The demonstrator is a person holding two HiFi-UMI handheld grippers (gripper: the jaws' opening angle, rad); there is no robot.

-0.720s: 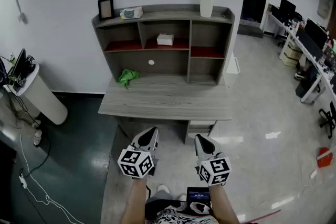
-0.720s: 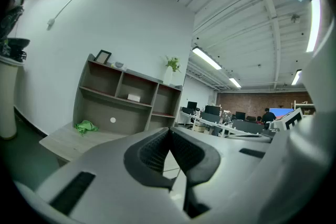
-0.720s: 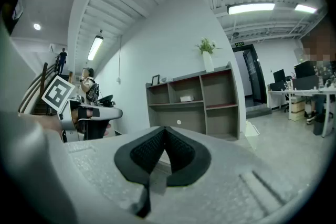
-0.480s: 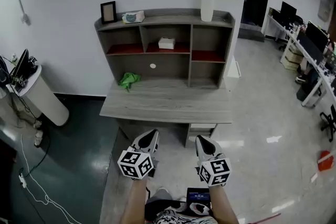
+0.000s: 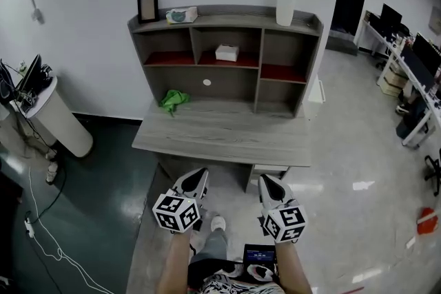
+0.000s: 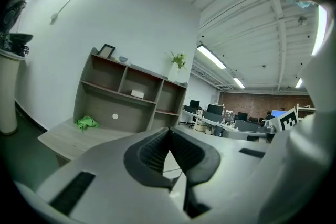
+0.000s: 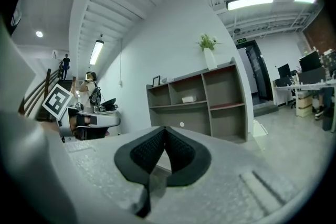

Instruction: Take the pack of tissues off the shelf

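A wooden desk (image 5: 220, 138) stands ahead of both grippers, well apart from them, and a shelf unit (image 5: 256, 69) rises from its far edge against the white wall. Off to the left of the left gripper, beside the desk, is a white round stand (image 5: 63, 126) with dark gear on top. The left gripper (image 5: 195, 177) and the right gripper (image 5: 271, 184) are held side by side low in the head view, just short of the desk's near edge, both pointing towards the shelf unit. The left gripper view shows that gripper's jaws pressed together at the tips with nothing between them, and the right gripper view shows the same for the right one: closed and empty. On top of the shelf unit, ahead and to the right of the right gripper, stands a white vase (image 5: 285, 3) with flowers. A green cloth (image 5: 173, 100) lies on the desk ahead of the left gripper, close to the shelf unit's back panel. A dark picture frame (image 5: 147, 7) stands upright at the top's left end. The pack of tissues (image 5: 181, 15) lies on top of the shelf unit just beside the frame, ahead of the left gripper and far beyond its tips. A small white box (image 5: 226, 51) sits in the upper middle compartment, ahead of the gap between the two grippers.
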